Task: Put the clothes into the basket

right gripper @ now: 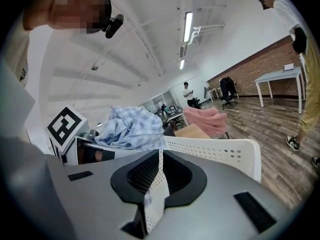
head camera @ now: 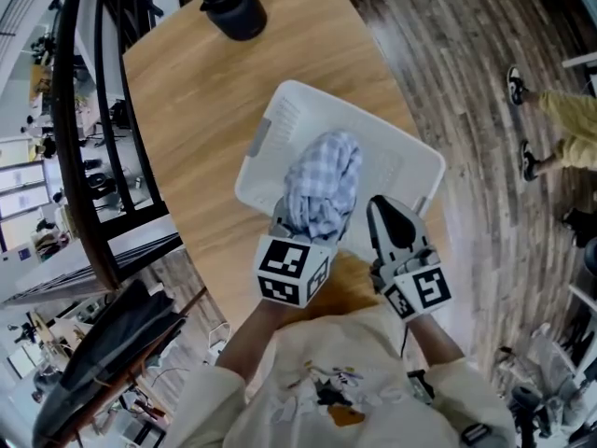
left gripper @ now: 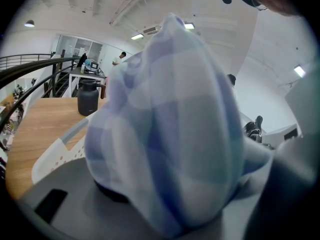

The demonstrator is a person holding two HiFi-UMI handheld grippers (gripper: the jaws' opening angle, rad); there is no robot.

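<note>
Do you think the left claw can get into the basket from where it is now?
Probably yes: the left claw, shut on the checked cloth, is at the basket's near rim, and the open top looks unblocked.

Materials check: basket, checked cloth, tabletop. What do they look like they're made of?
Basket: likely moulded plastic, white and matte, with perforated walls.
Checked cloth: soft woven fabric, probably cotton; it bunches in loose folds.
Tabletop: wood or wood-look laminate, smooth, with visible grain.
</note>
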